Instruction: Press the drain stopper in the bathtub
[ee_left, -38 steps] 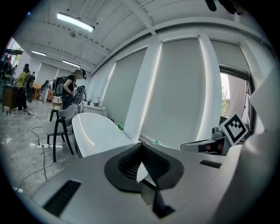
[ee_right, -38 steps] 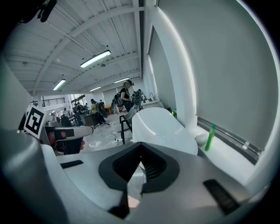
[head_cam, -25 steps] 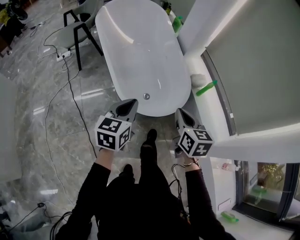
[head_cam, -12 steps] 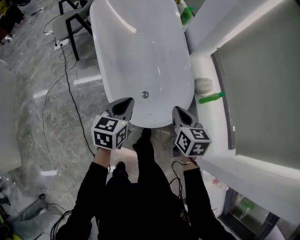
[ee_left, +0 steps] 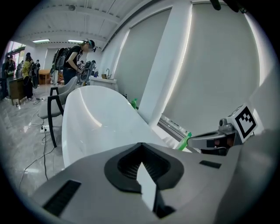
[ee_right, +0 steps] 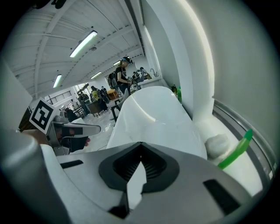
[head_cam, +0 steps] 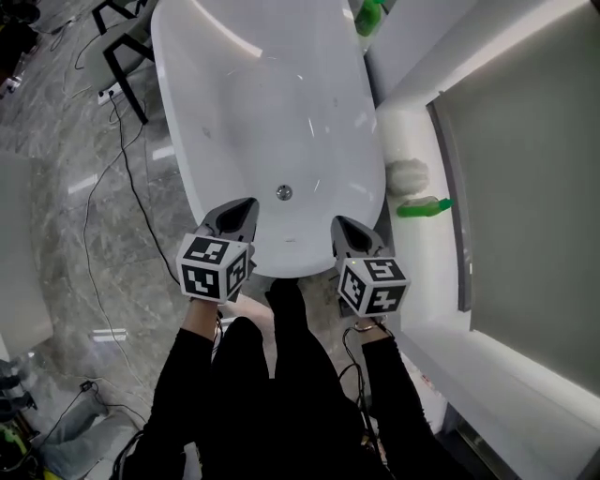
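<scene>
A white freestanding bathtub [head_cam: 367, 141] fills the upper middle of the head view. Its small round metal drain stopper [head_cam: 283, 192] sits on the tub floor near the end closest to me. My left gripper [head_cam: 247, 205] is shut and empty, hovering over the near rim just left of and below the stopper. My right gripper [head_cam: 338, 226] is also shut and empty, over the near rim to the stopper's right. The left gripper view looks along the tub [ee_left: 94, 118] past the shut left gripper [ee_left: 141, 145]. The right gripper view shows the tub [ee_right: 153, 116] beyond the shut right gripper [ee_right: 141, 143]. Neither gripper view shows the stopper.
A white ledge along the wall right of the tub carries a green bottle [head_cam: 424, 206] and a white lump [head_cam: 408, 175]. Another green bottle [head_cam: 368, 15] stands at the tub's far end. A black-legged chair [head_cam: 122, 42] and cables [head_cam: 122, 178] lie left. People [ee_left: 75, 57] stand far behind.
The tub has come closer and lower in view. Both grippers have moved forward from the floor in front of the tub to over its near rim, still shut.
</scene>
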Tool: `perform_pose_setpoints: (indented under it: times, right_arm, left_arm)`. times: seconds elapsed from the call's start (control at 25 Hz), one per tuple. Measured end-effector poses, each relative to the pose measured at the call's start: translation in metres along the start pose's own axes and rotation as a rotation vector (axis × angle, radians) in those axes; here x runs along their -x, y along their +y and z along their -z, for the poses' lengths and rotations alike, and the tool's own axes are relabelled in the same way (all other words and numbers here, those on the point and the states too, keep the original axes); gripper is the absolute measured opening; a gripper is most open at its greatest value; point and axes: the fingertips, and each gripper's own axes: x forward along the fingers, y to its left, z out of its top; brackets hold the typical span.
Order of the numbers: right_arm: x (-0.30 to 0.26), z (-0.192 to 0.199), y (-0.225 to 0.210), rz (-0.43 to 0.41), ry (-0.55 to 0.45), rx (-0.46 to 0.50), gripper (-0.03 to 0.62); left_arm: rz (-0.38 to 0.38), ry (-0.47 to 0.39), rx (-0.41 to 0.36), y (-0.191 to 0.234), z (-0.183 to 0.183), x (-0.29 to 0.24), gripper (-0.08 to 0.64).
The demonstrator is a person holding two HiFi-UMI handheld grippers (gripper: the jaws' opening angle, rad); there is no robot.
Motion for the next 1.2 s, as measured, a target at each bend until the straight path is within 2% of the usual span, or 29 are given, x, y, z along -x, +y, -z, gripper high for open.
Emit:
perform_pose_setpoints:
  times: [0.48, 0.8, 1.2]
  right_arm:
    - [-0.068, 0.024, -0.022, 0.016, 0.078, -0.062, 0.002]
    - [-0.136, 0.06, -0.051, 0.048, 0.141, -0.117, 0.002]
    - [-0.222, 0.107, -0.083, 0.029, 0.232, -0.102, 0.002]
  left_arm:
    - [0.047, 0.104, -0.007, 0.018, 0.023, -0.08, 0.005]
    - [0.066, 0.229, 0.023, 0.05, 0.076, -0.15, 0.005]
    - [0.077, 0.347, 0.052, 0.085, 0.158, -0.228, 0.005]
